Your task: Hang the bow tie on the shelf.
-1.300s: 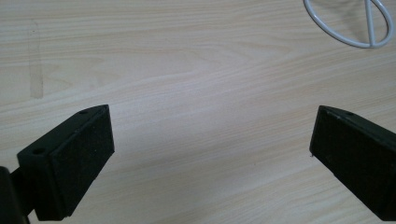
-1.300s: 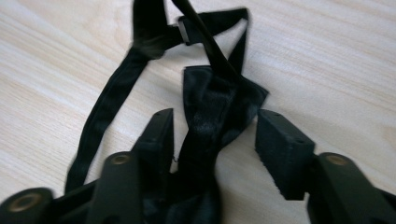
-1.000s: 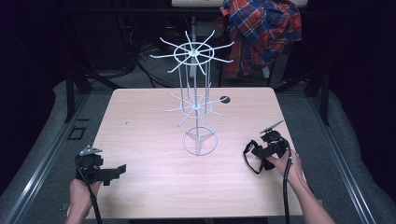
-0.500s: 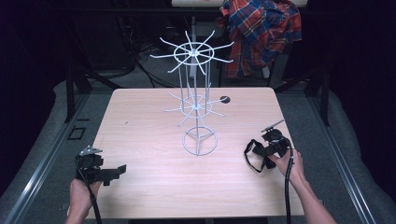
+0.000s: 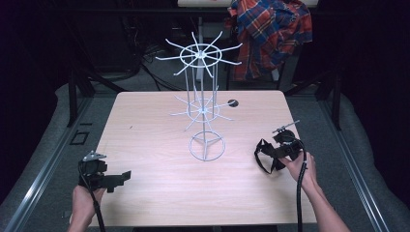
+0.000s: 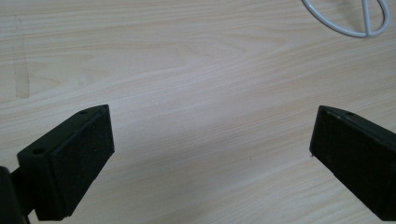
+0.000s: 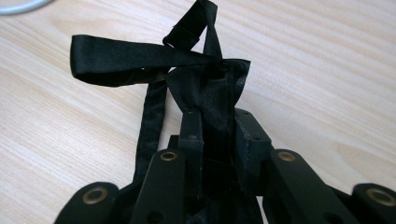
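Overhead, pale wooden table [image 5: 145, 125] (dark room) bears wire rack [image 5: 203, 104].

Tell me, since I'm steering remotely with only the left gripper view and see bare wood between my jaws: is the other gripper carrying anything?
Observer: Yes, the right gripper is shut on a black strap.
Operator: Is that white ring at my top edge part of something?
Observer: It is the base of a tall white wire rack at the table's middle.
Operator: Anything hanging on it?
Observer: No, its arms are bare.
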`<state>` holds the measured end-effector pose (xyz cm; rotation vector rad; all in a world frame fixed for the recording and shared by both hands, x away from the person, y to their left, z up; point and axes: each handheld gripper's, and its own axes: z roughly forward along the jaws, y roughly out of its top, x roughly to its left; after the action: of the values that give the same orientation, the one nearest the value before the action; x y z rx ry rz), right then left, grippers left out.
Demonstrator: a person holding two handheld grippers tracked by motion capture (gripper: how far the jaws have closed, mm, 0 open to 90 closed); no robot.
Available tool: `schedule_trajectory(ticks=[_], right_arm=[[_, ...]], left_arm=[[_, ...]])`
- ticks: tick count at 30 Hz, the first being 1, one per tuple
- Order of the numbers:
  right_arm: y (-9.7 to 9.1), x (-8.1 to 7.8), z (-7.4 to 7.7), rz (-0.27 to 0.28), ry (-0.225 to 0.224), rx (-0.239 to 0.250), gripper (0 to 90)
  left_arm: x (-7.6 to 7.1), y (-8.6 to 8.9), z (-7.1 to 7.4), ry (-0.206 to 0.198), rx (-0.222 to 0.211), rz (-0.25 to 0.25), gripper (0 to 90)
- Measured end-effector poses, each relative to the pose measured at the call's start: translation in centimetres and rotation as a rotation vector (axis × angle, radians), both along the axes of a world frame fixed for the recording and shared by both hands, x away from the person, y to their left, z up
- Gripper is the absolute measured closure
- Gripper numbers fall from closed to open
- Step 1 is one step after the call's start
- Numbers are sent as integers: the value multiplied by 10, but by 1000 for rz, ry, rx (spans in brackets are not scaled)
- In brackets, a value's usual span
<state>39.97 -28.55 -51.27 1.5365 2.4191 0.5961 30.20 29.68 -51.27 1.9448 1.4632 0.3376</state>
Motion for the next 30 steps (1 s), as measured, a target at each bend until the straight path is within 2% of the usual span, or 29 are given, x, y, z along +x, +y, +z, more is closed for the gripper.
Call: schedule_trajectory(ticks=[11, 23, 24, 30], right_arm=[[4, -4, 13, 21, -49, 14, 751], [8, -10, 31, 41, -99, 56, 751], [9, -11, 32, 42, -108, 75, 751], [18, -15, 40, 73, -130, 71, 752]], left_arm=[[0, 0, 0, 5, 3, -6, 0], [0, -1, -1, 4, 5, -4, 0], [0, -1, -1, 4, 6, -5, 0], [0, -1, -1, 8, 11, -7, 0]])
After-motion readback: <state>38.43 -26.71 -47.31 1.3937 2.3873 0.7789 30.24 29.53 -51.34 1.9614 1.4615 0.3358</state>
